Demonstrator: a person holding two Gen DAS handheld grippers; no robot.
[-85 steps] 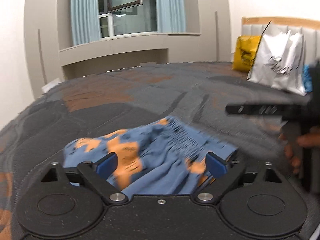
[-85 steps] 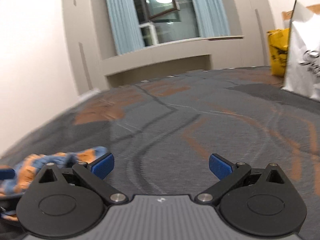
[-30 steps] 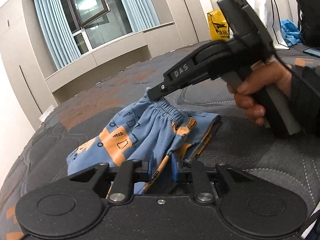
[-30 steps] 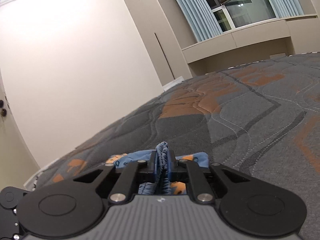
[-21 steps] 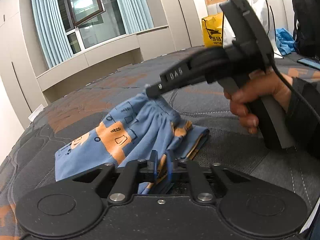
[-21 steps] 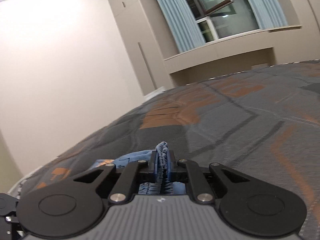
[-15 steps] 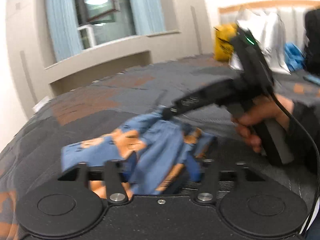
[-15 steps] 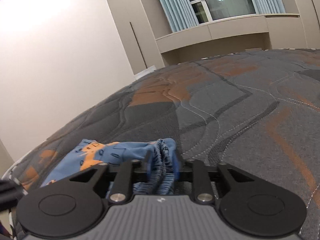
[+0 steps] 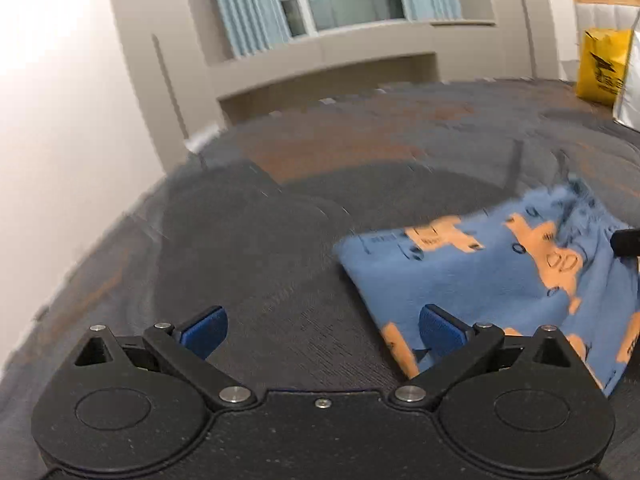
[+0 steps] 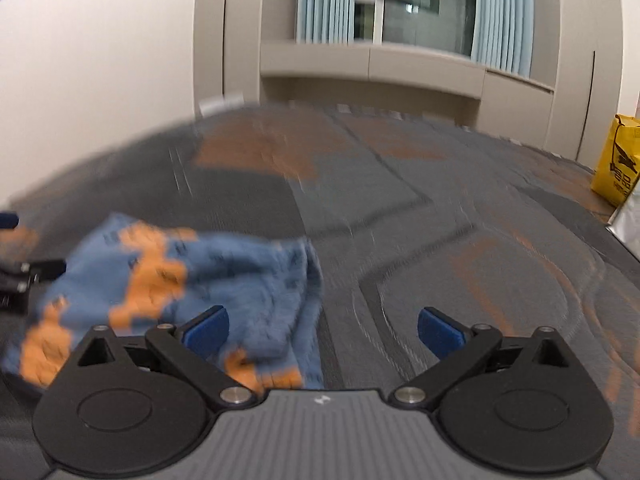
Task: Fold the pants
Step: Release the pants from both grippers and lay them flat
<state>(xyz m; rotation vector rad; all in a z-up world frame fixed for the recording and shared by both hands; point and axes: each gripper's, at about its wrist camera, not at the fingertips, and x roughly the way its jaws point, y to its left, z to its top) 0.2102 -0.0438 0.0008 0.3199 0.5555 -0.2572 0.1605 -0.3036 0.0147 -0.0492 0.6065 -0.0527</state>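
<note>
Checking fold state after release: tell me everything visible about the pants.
The pants are small, soft-looking blue fabric printed with orange shapes and dark outlines, with a gathered elastic waistband. They lie folded over in a loose, rumpled stack on the grey-and-orange quilted bed cover; both views are blurred. Neither hand-held gripper holds them: the left hand-held gripper and right hand-held gripper have just been opening, pads apart with nothing between them.

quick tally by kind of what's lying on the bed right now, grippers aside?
Pants: 1, blue with orange print, on the bedspread
Yellow bag: 1, at the far right edge
White bag: 1, beside the yellow one, only partly in frame
Total: 3
</note>
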